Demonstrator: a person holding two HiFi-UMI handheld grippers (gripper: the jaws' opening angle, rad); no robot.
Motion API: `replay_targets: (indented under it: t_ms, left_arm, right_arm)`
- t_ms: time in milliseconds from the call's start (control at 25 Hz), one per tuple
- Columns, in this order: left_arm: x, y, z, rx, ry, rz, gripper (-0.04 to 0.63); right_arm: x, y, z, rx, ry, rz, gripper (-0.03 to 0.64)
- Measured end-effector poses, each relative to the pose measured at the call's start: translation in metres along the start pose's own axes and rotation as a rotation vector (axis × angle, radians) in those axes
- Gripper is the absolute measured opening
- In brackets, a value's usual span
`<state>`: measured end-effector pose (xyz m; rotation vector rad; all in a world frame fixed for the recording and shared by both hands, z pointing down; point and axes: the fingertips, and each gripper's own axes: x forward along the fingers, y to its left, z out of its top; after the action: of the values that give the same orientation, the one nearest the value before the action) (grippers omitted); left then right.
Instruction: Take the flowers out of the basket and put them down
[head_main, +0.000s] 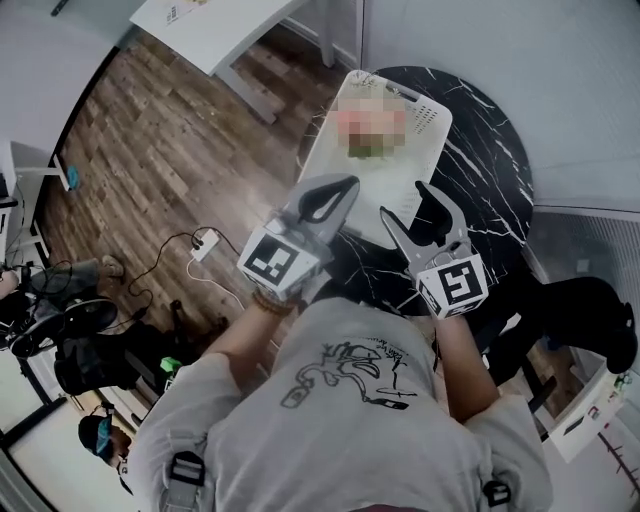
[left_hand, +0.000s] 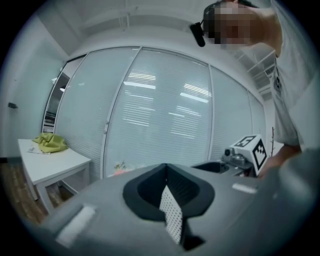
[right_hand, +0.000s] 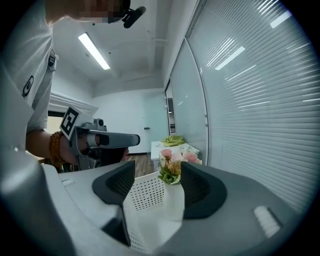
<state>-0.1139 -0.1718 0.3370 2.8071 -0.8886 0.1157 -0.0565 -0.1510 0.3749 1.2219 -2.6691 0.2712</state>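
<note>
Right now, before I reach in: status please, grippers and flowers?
Left gripper shut, empty. Right gripper open, empty, by the basket near edge. Flowers in basket, untouched. Nothing in the way.

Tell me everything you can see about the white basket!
The basket looks like white plastic, long with rounded corners, its walls dotted with little holes. It stands upright on the black table, with pink flowers and green leaves poking up at its far end. Its near end shows between the open fingers of the right gripper, which don't grip it.
</note>
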Motion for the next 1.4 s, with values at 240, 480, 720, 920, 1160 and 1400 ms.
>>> replay_targets:
  t_ms: [240, 480, 720, 920, 1160, 1400]
  left_arm:
    - [0.014, 0.029, -0.02, 0.014, 0.023, 0.006, 0.003]
    - [0.022, 0.054, -0.034, 0.021, 0.048, 0.027, 0.003]
    - [0.034, 0.075, -0.037, 0.049, 0.056, 0.042, 0.003]
    - [0.041, 0.094, -0.045, 0.046, 0.073, 0.05, 0.003]
    - [0.051, 0.114, -0.055, 0.051, 0.087, 0.056, 0.003]
    - [0.061, 0.124, -0.059, 0.063, 0.102, 0.054, 0.003]
  right_arm:
    - [0.033, -0.019, -0.028, 0.026, 0.077, -0.042, 0.364]
    - [0.066, -0.034, -0.046, 0.054, 0.123, -0.082, 0.465]
    - [0.094, -0.047, -0.058, 0.104, 0.149, -0.099, 0.554]
    - [0.115, -0.056, -0.069, 0.12, 0.174, -0.094, 0.568]
    - [0.136, -0.063, -0.084, 0.139, 0.201, -0.084, 0.591]
    - [0.157, -0.07, -0.091, 0.142, 0.201, -0.094, 0.592]
